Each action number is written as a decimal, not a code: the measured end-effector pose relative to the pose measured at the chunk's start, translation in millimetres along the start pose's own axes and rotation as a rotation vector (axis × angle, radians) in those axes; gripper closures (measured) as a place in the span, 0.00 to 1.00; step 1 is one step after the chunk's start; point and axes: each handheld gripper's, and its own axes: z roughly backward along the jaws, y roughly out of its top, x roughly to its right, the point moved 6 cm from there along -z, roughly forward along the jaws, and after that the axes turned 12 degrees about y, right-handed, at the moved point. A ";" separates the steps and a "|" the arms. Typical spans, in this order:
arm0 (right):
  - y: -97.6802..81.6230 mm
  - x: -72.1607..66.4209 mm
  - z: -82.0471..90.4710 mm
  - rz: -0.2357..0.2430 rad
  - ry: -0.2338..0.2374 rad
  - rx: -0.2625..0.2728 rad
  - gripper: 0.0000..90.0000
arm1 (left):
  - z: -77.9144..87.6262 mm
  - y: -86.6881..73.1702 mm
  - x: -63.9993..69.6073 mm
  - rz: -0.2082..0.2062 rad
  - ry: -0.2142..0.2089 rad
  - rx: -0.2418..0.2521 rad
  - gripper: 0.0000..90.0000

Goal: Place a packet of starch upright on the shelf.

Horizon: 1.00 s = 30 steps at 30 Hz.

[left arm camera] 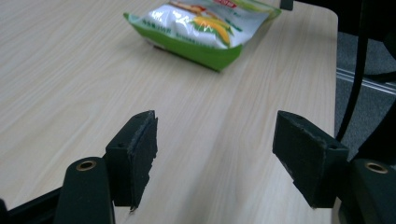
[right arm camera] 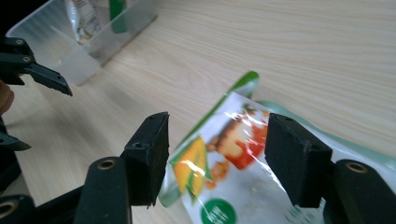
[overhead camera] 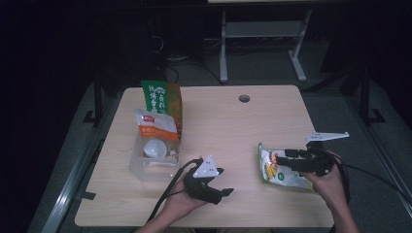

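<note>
Between the right gripper (right arm camera: pixel 217 154)'s wide-set jaws lies the corn snack bag (right arm camera: pixel 224 158), flat on the wooden table (overhead camera: pixel 228 126); the pads stand clear of it on both sides. Left of that bag, the left gripper (left arm camera: pixel 215 154) hangs with jaws spread, nothing between them. Farther left of the bag stands a clear bin (overhead camera: pixel 145 167) of packets.

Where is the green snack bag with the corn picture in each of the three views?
High view: the green snack bag lies right of centre, at the right gripper.
Left gripper view: top centre, beyond the jaws.
Right gripper view: lower centre, between the jaws.
Shared landmark: the wooden table.
</note>
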 end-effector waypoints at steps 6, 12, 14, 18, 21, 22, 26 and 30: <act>-11.5 12.3 6.9 -0.029 -0.028 0.000 0.44 | -21.4 14.2 6.3 -0.023 -0.025 0.005 0.36; -24.2 26.7 9.9 -0.061 -0.074 -0.024 0.44 | -41.0 29.2 11.8 -0.029 -0.052 0.014 0.37; -27.2 29.4 10.0 -0.070 -0.078 -0.027 0.44 | -46.5 34.5 12.6 -0.037 -0.058 0.013 0.39; -30.0 34.2 10.4 -0.079 -0.094 -0.030 0.44 | -55.9 44.5 12.0 -0.048 -0.056 0.021 0.42; -29.9 36.7 9.7 -0.085 -0.099 -0.025 0.44 | -62.6 50.6 12.0 -0.052 -0.060 0.016 0.44; -30.2 37.7 9.2 -0.081 -0.099 -0.026 0.44 | -65.2 52.4 12.6 -0.055 -0.062 0.013 0.45; -31.4 40.2 8.0 -0.081 -0.101 -0.029 0.44 | -76.4 59.5 13.9 -0.065 -0.077 0.005 0.48; -32.4 42.6 10.0 -0.081 -0.110 -0.032 0.44 | -91.1 68.0 14.1 -0.071 -0.073 0.002 0.53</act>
